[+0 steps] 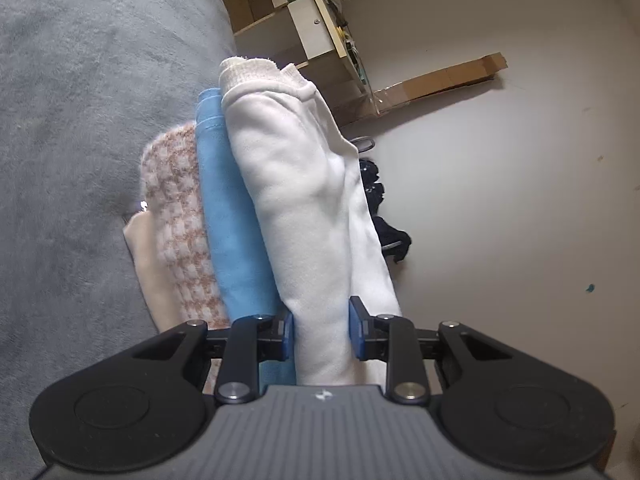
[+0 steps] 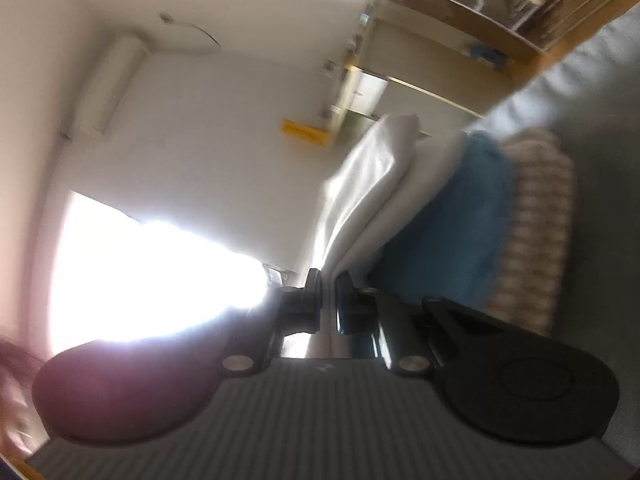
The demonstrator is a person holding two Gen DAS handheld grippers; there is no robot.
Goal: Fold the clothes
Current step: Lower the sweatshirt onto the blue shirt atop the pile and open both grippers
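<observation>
- Both grippers were clamped on the same white garment (image 1: 296, 200): the left gripper (image 1: 321, 330) pinched a thick rolled fold of it low in the centre of its frame, and the right gripper (image 2: 329, 304), jaws pressed nearly together, nipped a thin edge of the white cloth (image 2: 360, 200) just below mid-frame.
- Largest in sight was the grey blanket (image 1: 80, 140) filling the left of the left view; the stack of clothes rested on it, and it looked soft enough that the stack could lean or slump if pushed.
- Next came the white garment, topmost on the stack in the middle of both views; judging by the two unequal grips, the thin edge could slip free of the right pads, or a lopsided pull could undo the fold.
- Under it lay one blue garment (image 1: 232, 220), then one pink-checked knit (image 1: 176, 208) and one cream piece (image 1: 140, 256); dragging the white one sideways could skew them.
- Smallest, one dark bundle (image 1: 380, 208) lay on the floor right of the stack, where a dropped hem might land.
- Count: two grippers, four stacked garments, one blanket, one dark bundle.
</observation>
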